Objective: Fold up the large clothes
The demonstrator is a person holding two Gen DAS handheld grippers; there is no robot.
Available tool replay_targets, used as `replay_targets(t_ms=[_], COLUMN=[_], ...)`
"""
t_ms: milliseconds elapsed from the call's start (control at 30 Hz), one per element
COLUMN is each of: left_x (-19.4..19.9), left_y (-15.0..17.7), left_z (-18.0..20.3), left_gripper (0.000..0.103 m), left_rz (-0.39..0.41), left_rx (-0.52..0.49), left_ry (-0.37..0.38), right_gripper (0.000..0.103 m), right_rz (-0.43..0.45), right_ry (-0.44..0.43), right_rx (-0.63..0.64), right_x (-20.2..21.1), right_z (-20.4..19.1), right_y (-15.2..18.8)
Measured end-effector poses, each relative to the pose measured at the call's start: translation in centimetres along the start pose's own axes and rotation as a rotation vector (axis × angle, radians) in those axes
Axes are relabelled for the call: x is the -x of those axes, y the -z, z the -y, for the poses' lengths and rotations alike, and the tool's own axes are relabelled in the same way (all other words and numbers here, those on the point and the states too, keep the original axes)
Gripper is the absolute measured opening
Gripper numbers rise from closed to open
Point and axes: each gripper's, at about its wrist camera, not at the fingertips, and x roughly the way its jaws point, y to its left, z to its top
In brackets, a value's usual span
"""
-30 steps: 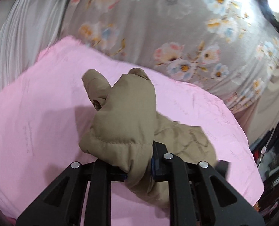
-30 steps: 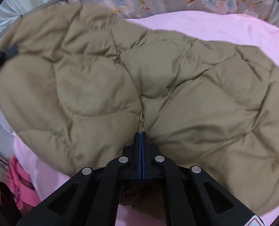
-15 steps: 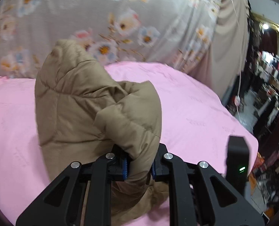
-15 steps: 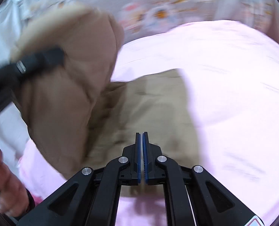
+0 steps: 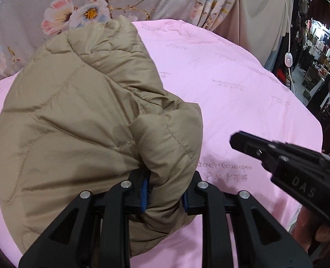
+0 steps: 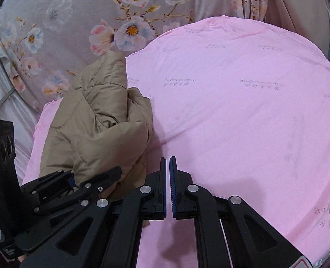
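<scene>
Left wrist view shows the left gripper [image 5: 166, 195] with its two fingers clamped on a thick fold of the tan quilted jacket [image 5: 80, 120]. The blue pads [image 5: 145, 189] press into the padded fabric from both sides, and the fold bulges out between them. The rest of the jacket rises as a bunched heap in front of the gripper and to its left, and it covers a big part of the pink sheet [image 5: 243, 98] there. The lower edge of the jacket touches the sheet just under the fingers. On the right side of this view the right gripper [image 5: 240, 140] comes in from the edge, above the bare pink sheet and apart from the jacket.

From the right wrist view, the right gripper [image 6: 167, 187] has its fingers nearly together, with only a thin gap between the blue pads, and nothing is held between them. It points over the pink sheet [image 6: 243, 122]. The jacket [image 6: 98, 131] lies to the left as a crumpled pile near the left edge of the sheet, and the left gripper [image 6: 86, 182] holds it at the near end. Behind the sheet hangs a grey cloth with flowers [image 6: 80, 17].
</scene>
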Motion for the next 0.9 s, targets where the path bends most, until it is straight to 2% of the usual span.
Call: replay_targets(t_ms=[67,133,167,200,267,333,467,500,567,733,800,900], left_x=[1.2,3.5,4.7,6.2,8.7,11.1,13.2,13.5,13.5,12.4,11.5,9.4], left_y=[0.0,0.4,0.6,0.7,0.9,0.7,-1.6,-2.7,-4.8,-9.0,-10.1,-11.2], left_z=[0.0,-0.1,0.0,-0.1,-0.5,-1.8,-6.2,-8.0,-11.4,-18.1,-19.8,-21.1], left_gripper=[0.039,0.068,0.076,0.089,0.091,0.091,0.091,0.091,0.091,0.091,0.091,0.091], left_rz=[0.006,0.032,0.058,0.095,0.146,0.193,0.222,0.228,0.231,0.211,0.197,0.163], left_rx=[0.006,0.008,0.005,-0.001,-0.007,0.009,0.095,0.134,0.214,0.379,0.409,0.446], left_ry=[0.032,0.083,0.096,0.101,0.11,0.08,-0.054,-0.107,-0.197,-0.314,-0.349,-0.36], right_gripper=[0.008,0.011,0.016,0.02,0.032,0.033,0.033,0.033,0.034,0.04,0.041,0.041], right_rz=[0.024,0.051,0.063,0.075,0.104,0.122,0.144,0.145,0.144,0.147,0.137,0.121], right_ry=[-0.016,-0.04,-0.055,-0.068,-0.088,-0.102,-0.107,-0.109,-0.122,-0.142,-0.146,-0.077], right_rx=[0.026,0.034,0.034,0.035,0.045,0.069,0.12,0.13,0.144,0.218,0.243,0.313], right_x=[0.5,1.2,1.4,1.7,2.3,2.6,2.4,2.2,1.8,0.4,-0.8,-3.9], right_z=[-1.0,-1.7,-2.0,-2.3,-3.3,-4.5,-7.5,-8.3,-10.2,-15.7,-17.7,-19.9], right_y=[-1.2,-2.5,-3.2,-3.9,-5.4,-7.1,-10.9,-11.7,-13.7,-17.3,-18.3,-19.1])
